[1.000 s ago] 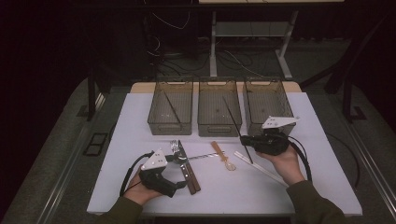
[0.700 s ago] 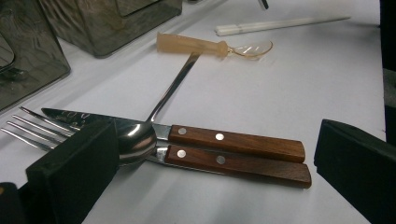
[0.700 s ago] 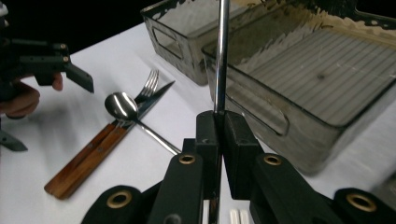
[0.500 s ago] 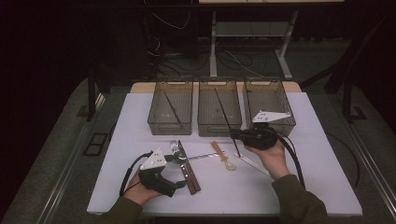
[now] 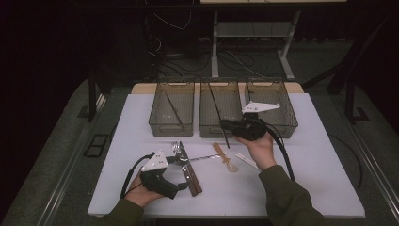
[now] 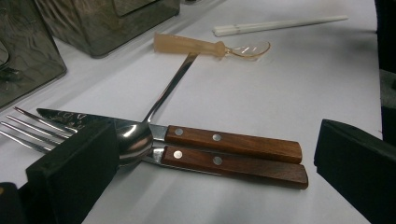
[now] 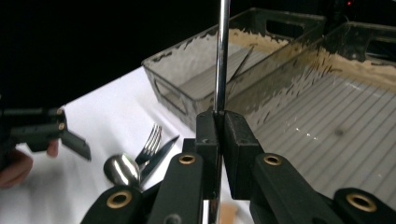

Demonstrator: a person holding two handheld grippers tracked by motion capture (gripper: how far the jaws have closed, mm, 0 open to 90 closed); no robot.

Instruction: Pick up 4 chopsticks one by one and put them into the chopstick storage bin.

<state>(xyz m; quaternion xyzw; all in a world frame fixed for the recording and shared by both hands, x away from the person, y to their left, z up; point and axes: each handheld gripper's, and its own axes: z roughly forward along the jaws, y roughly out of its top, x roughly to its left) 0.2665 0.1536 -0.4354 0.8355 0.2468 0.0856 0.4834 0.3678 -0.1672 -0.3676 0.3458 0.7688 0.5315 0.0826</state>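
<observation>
Left gripper (image 5: pixel 182 187) rests low on the white table (image 5: pixel 306 188), jaws spread wide, nothing between the pads. Just ahead of them: steel fork (image 6: pixel 28 128), knife (image 6: pixel 224 140) with riveted brown wooden handle, a second matching handle alongside, and a polished spoon (image 6: pixel 135 140) whose bowl lies over the blades, thin stem running away to a translucent amber spoon (image 6: pixel 210 46). White chopsticks (image 6: pixel 280 23) lie beyond. The left gripper view gives rivets and wood grain; the high view gives layout.

Right gripper (image 7: pixel 219 121): jaws pressed together, pinching a thin, round metal rod (image 7: pixel 223 51) that stands upright above the pads. Behind it, smoky ribbed plastic bins (image 7: pixel 327 107). The high view shows three bins (image 5: pixel 171 108) in a row, the rod slanting over the middle one.
</observation>
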